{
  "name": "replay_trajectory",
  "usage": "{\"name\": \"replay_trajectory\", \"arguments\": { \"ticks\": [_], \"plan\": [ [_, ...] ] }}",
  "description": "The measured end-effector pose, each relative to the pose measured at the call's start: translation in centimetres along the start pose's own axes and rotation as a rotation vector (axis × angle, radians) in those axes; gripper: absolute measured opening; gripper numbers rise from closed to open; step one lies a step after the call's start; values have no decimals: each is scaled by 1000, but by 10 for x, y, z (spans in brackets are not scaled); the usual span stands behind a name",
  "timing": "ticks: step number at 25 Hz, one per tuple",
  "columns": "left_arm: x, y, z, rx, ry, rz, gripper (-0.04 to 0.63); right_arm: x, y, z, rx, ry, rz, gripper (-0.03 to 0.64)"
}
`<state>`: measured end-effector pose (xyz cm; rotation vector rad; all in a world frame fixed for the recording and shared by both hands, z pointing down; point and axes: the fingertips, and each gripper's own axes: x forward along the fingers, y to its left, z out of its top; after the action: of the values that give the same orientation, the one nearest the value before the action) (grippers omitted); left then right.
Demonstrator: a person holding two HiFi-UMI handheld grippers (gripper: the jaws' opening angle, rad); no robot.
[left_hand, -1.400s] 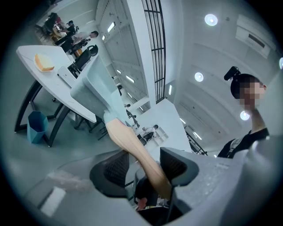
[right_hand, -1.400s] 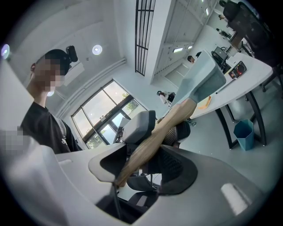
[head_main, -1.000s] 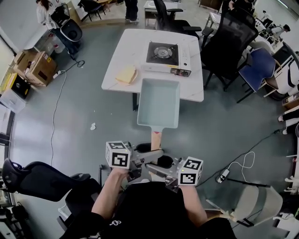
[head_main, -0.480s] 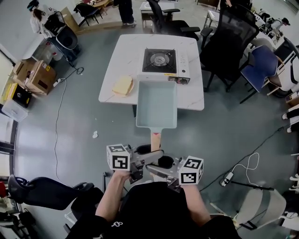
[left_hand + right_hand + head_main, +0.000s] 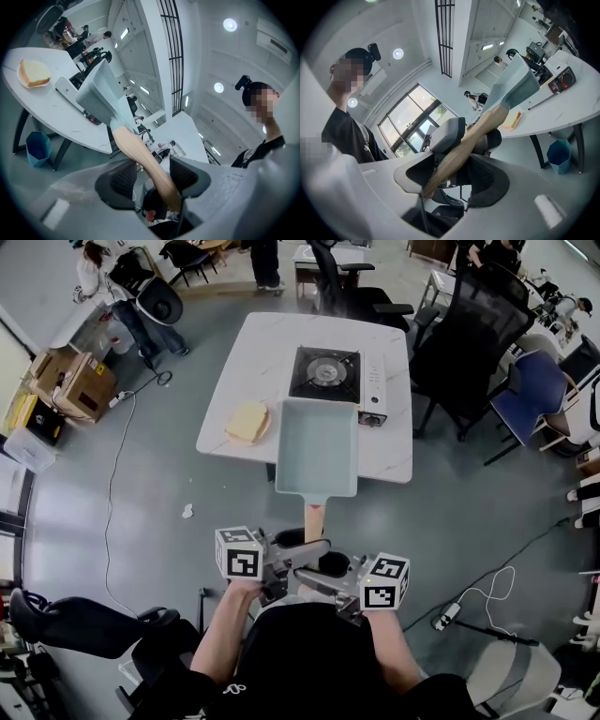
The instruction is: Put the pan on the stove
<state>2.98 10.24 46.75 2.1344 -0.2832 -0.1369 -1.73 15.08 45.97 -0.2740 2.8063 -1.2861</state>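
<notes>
While the left gripper (image 5: 152, 171) and the right gripper (image 5: 454, 166) each close their jaws on the wooden handle (image 5: 314, 519) from opposite sides, the pan (image 5: 318, 447) is held in the air beyond them. In the head view its far rim lies just short of the stove (image 5: 326, 373), over the near edge of the table (image 5: 246, 362). Bread (image 5: 247, 420) lies left of the stove.

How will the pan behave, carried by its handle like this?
Probably rigid: the pan looks level though held only by its wooden handle. Likely front-heavy, since its body juts far beyond the left gripper and right gripper; it might dip or twist if their grip loosens.
</notes>
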Motion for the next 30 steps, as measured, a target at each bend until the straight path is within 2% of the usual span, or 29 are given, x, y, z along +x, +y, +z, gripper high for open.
{"name": "replay_trajectory", "arguments": {
  "ticks": [20, 30],
  "plan": [
    [24, 17, 32, 14, -3, 28, 222, -7, -25, 33, -18, 9, 28, 225],
    [33, 38, 67, 6, -7, 31, 222, 2, -52, 63, -20, 5, 28, 225]
  ]
}}
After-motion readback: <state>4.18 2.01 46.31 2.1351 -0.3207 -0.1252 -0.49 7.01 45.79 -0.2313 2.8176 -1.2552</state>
